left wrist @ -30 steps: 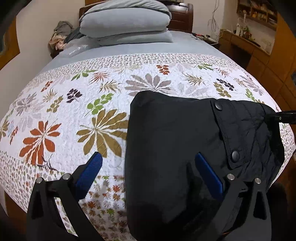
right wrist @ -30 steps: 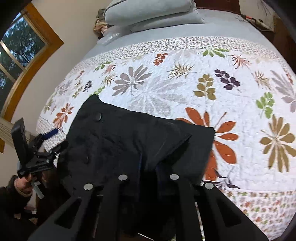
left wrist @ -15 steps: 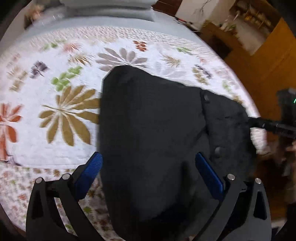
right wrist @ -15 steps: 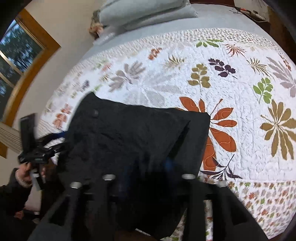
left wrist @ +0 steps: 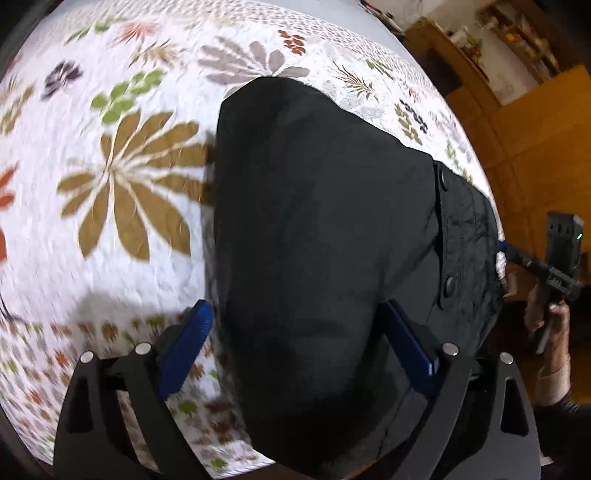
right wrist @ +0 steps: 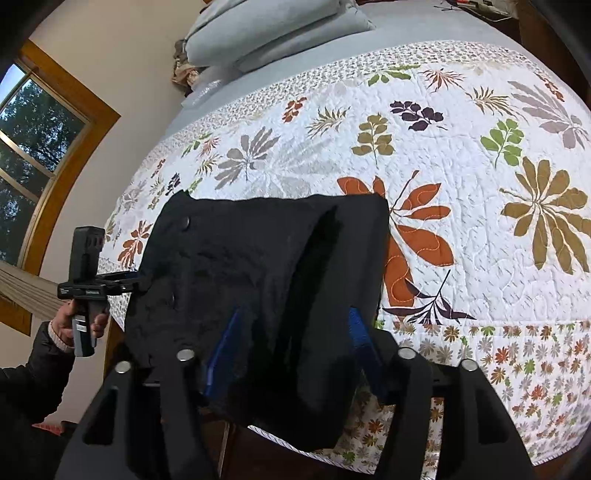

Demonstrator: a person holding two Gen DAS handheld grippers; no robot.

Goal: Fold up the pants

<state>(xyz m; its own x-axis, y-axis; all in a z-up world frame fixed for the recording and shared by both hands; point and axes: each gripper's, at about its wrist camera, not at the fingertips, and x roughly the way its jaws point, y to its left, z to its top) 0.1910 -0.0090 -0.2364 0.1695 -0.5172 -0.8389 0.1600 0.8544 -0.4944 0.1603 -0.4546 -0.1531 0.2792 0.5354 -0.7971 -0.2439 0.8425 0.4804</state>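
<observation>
Folded black pants (right wrist: 258, 280) overhang the quilt's (right wrist: 461, 229) near edge and could slide off. Right gripper (right wrist: 291, 350) jaws have just been opening, straddling the fabric, apparently unpinched; left gripper (left wrist: 295, 347) jaws wide apart, narrowing slightly.

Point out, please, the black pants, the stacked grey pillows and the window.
black pants (right wrist: 258, 266): right wrist view, on the folded top layer.
grey pillows (right wrist: 273, 33): right wrist view, on the front of the stack.
window (right wrist: 33, 147): right wrist view, on the glass panes.

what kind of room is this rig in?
Most likely a home bedroom: a bed with a leaf-print quilt, stacked grey pillows at its head, and a wood-framed window beside it. Black pants lie on the quilt.
</observation>
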